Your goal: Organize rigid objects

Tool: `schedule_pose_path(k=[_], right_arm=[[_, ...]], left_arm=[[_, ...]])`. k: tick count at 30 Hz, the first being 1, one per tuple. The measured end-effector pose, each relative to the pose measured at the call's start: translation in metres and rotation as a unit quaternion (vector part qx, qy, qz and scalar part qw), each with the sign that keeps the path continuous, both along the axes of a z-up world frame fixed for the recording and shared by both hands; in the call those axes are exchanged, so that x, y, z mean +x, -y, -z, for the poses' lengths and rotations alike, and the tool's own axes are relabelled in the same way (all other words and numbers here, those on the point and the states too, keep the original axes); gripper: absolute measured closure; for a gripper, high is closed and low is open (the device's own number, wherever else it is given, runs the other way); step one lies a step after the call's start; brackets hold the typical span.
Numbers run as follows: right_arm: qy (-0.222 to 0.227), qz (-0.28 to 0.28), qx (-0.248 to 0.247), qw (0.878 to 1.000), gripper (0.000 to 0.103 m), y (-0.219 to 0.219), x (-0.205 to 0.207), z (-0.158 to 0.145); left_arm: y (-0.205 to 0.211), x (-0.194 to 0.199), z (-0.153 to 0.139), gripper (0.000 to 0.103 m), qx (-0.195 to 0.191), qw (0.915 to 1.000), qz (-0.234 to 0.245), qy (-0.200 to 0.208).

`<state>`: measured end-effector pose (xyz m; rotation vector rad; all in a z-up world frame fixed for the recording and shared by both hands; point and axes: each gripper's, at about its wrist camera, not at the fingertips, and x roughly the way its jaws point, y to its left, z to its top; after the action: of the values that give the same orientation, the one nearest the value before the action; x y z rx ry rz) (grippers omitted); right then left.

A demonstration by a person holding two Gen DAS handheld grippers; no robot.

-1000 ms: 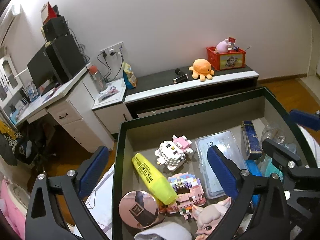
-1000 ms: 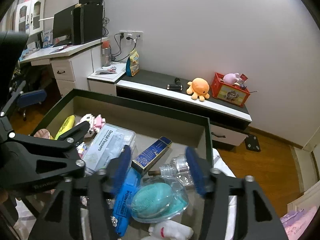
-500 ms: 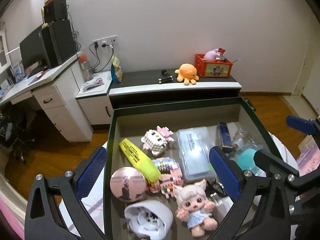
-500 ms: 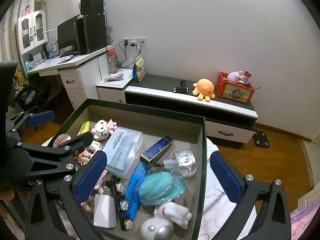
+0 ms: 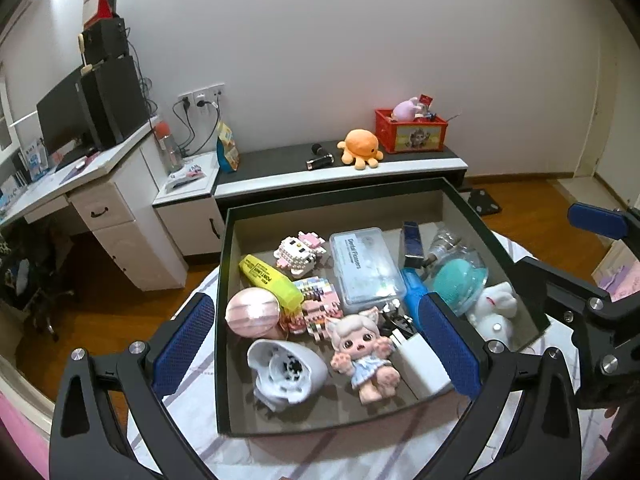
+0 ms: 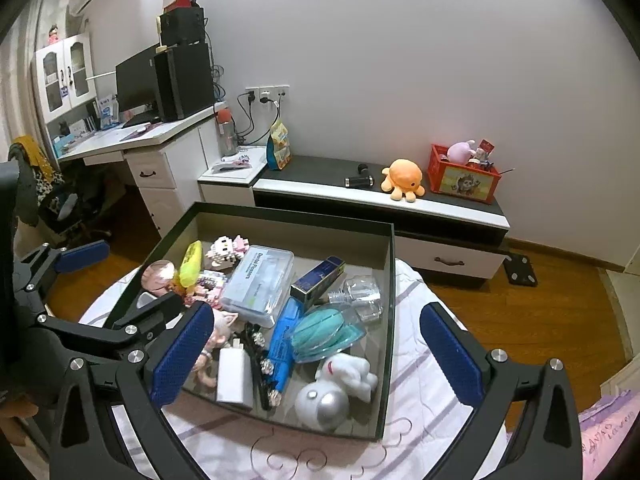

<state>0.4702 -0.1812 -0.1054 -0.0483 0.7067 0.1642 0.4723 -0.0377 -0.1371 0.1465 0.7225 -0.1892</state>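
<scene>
1. A dark box (image 5: 224, 280) sits on a bed cover with purple stripes (image 6: 424, 400). It is full of small hard things.
2. On the left side of the box lie a round pink mirror (image 5: 252, 313), a yellow highlighter (image 5: 270, 280) touching it, and a white shell-shaped gadget (image 5: 286, 372) near the front wall.
3. In the middle are a white brick-built cat (image 5: 298, 251), a pink brick-built toy (image 5: 318, 308), a doll with cat ears (image 5: 362, 354) and a clear floss box (image 5: 364, 268).
4. On the right are a white charger (image 6: 235, 376), a blue highlighter (image 6: 284, 344), a dark blue carton (image 6: 318, 280), a teal brush in a clear case (image 6: 328, 332), a glass bottle (image 6: 360, 294) and a white and silver toy (image 6: 340, 384).
5. The left tool (image 5: 316, 350) is wide open above the box and grips nothing.
6. The right tool (image 6: 316, 350) is wide open too, with nothing in it.
7. Behind the box, a low cabinet (image 6: 340, 196) carries an orange octopus plush (image 6: 402, 180) and a red crate (image 6: 464, 176).
</scene>
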Motion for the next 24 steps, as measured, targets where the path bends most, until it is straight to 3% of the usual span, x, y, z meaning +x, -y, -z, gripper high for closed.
schedule_pose_path(k=[10,19,24], right_arm=[[0.002,-0.003,-0.003,1.000,0.000,-0.006,-0.033,-0.017],[0.049,0.005,0.009,0.999,0.000,-0.003,-0.092,-0.043],[0.074,-0.008,0.016,0.997,0.000,-0.012,-0.132,-0.058]], left_arm=[[0.005,-0.036,-0.016,0.000,0.017,0.9998,0.011,0.006],[-0.017,-0.101,-0.046,0.000,-0.005,0.9975,-0.011,0.070],[-0.024,-0.139,-0.062,0.000,0.010,0.9949,-0.010,0.100]])
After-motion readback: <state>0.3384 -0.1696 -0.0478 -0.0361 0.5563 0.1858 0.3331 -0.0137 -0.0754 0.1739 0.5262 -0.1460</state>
